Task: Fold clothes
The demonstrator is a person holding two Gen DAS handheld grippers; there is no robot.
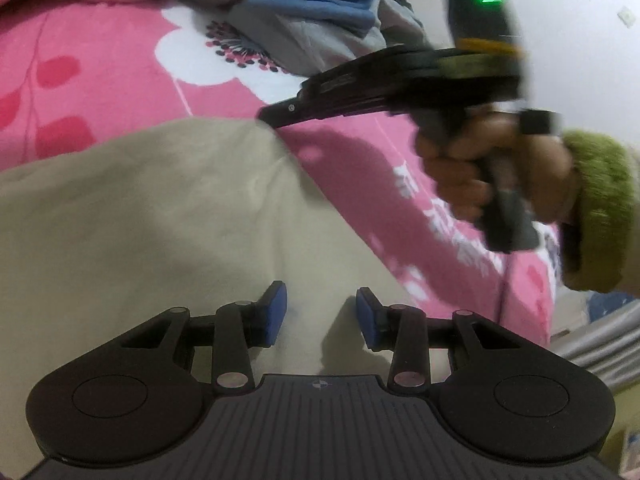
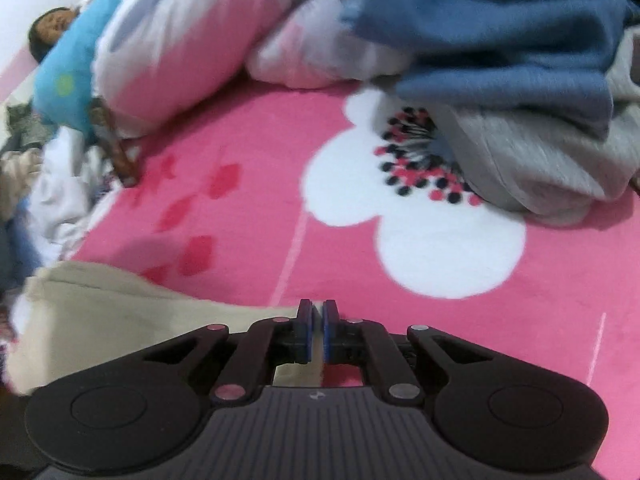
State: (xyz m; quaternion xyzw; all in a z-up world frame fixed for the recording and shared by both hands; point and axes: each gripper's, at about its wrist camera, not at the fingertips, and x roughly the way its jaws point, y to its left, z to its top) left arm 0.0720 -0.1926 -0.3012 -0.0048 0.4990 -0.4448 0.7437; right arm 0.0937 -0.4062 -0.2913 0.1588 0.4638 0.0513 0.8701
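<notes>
The beige garment [image 1: 132,216] I am working on lies spread across the near part of the pink flowered blanket [image 1: 100,64], filling most of the left wrist view. It looks largely flat, with a few soft creases, and I cannot tell what kind of garment it is or whether any fold has been made in it.

My right gripper [image 2: 316,330] sits at the garment's far corner. From the right wrist view its blue pads [image 2: 307,332] are pressed together, with the beige edge running up to and under them; I read this as a pinch on that corner, though the cloth between the pads is barely visible. From the left wrist view the same gripper reaches down to that corner, held in the person's hand [image 1: 472,168] with a fuzzy green cuff [image 1: 600,208] behind it.

My left gripper [image 1: 322,316] hangs over the nearer part of the garment with its pads apart and nothing between them; whether they touch the cloth I cannot say.

Beyond the garment, a blue sweater [image 2: 500,40] rests on a grey garment [image 2: 540,148] in a loose heap, so I judge more clothes wait. A rolled pink and white duvet [image 2: 172,40] lies further back.

My judgement: this is early. One corner is taken, the other side is not yet gripped, and the folding itself is ahead.
</notes>
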